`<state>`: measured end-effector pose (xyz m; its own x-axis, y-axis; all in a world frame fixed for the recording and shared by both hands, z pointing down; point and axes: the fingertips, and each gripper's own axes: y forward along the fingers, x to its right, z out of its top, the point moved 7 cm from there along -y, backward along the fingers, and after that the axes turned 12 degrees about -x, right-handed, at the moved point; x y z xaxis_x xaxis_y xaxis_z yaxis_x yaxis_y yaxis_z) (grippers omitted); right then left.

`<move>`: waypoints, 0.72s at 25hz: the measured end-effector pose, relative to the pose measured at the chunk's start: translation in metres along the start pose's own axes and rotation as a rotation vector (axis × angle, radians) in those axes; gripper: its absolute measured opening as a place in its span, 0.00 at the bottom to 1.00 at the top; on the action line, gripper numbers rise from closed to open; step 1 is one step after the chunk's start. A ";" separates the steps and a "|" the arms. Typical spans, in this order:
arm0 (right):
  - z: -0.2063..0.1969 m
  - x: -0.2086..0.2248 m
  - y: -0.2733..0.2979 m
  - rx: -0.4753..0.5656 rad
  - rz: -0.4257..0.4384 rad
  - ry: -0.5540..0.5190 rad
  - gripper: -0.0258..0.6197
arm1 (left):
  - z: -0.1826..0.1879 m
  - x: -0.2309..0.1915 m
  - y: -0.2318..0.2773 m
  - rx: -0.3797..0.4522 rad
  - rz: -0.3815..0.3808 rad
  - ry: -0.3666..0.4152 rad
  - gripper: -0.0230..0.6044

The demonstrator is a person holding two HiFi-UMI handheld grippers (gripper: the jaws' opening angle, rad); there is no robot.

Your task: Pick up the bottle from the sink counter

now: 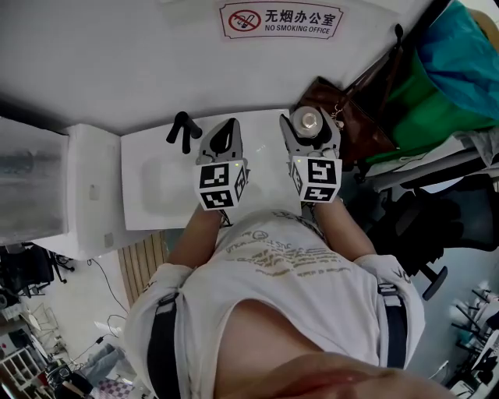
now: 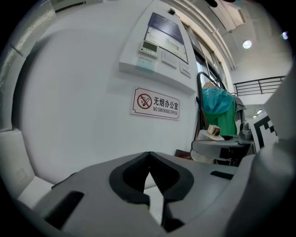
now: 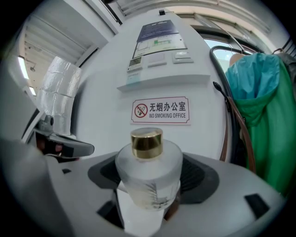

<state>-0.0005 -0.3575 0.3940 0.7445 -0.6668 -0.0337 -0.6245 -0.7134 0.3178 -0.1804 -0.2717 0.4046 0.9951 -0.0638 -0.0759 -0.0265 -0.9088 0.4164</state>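
A frosted white bottle (image 3: 148,178) with a gold cap (image 3: 146,142) stands upright between the jaws of my right gripper (image 3: 148,185), which is shut on it. From the head view the bottle (image 1: 310,121) shows cap-up inside the right gripper (image 1: 309,134), held above the right end of the white sink counter (image 1: 156,183). My left gripper (image 1: 222,144) hovers beside it over the counter, shut, with nothing between its jaws. In the left gripper view the left gripper (image 2: 149,172) has its tips touching, and the bottle (image 2: 212,132) appears at the right.
A black tap (image 1: 183,128) rises from the sink basin (image 1: 152,187). A brown bag (image 1: 355,109) hangs at the right by green and teal cloth (image 1: 444,78). A no-smoking sign (image 1: 281,19) is on the wall, and a white cabinet (image 1: 78,195) stands left.
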 end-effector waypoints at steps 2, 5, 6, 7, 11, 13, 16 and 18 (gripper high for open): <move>-0.004 -0.001 0.000 -0.004 0.007 0.004 0.56 | 0.001 0.001 0.000 0.001 -0.007 -0.001 0.07; -0.005 -0.004 -0.001 0.000 0.025 0.005 0.56 | 0.004 0.003 -0.002 0.012 -0.040 -0.018 0.07; -0.005 -0.005 -0.001 0.004 0.033 0.004 0.56 | 0.005 0.003 -0.003 0.016 -0.045 -0.019 0.07; -0.004 -0.006 -0.002 0.008 0.040 0.004 0.56 | 0.006 0.004 -0.003 0.019 -0.046 -0.017 0.07; -0.002 -0.009 -0.003 0.018 0.060 0.007 0.57 | 0.006 0.005 -0.006 0.019 -0.039 -0.007 0.07; -0.003 -0.009 -0.003 0.017 0.066 0.008 0.56 | 0.006 0.006 -0.007 0.017 -0.039 -0.008 0.07; -0.004 -0.011 -0.004 0.032 0.086 0.013 0.56 | 0.006 0.006 -0.009 0.012 -0.036 -0.013 0.07; -0.003 -0.013 -0.006 0.048 0.098 0.010 0.56 | 0.005 0.005 -0.010 0.009 -0.031 -0.012 0.07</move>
<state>-0.0057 -0.3440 0.3953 0.6814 -0.7319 0.0049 -0.7050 -0.6545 0.2732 -0.1756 -0.2651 0.3953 0.9942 -0.0407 -0.0994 0.0031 -0.9142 0.4052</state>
